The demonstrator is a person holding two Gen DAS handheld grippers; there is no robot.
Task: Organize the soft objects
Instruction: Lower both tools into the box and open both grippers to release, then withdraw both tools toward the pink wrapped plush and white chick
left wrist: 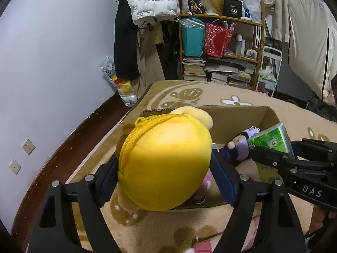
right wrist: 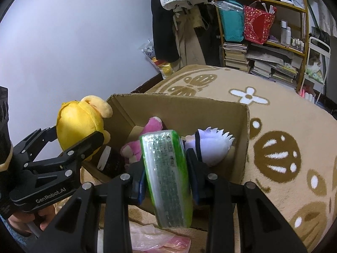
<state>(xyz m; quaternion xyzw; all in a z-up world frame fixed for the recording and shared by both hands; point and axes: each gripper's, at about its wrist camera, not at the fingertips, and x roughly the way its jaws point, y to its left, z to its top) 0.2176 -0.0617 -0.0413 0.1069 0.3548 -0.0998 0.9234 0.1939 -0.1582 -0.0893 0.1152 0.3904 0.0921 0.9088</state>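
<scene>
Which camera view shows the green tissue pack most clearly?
The right wrist view: the green tissue pack fills the centre, clamped between the right gripper fingers above the cardboard box. The left wrist view shows only one end of it at the right.

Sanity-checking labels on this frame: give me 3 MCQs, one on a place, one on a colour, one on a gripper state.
1. Where is the white-haired plush doll?
A. inside the open cardboard box
B. on the shelf
C. on the carpet outside the box

2. What colour is the wrapped tissue pack?
A. red
B. green
C. blue

3. What is the left gripper doing?
A. open, empty
B. shut on the pink plush
C. shut on the round yellow zippered plush pouch

Key: 1 A, the doll lies within the box walls. 2 B, the wrapper held by the right gripper is green. 3 C, both pads press the pouch.
</scene>
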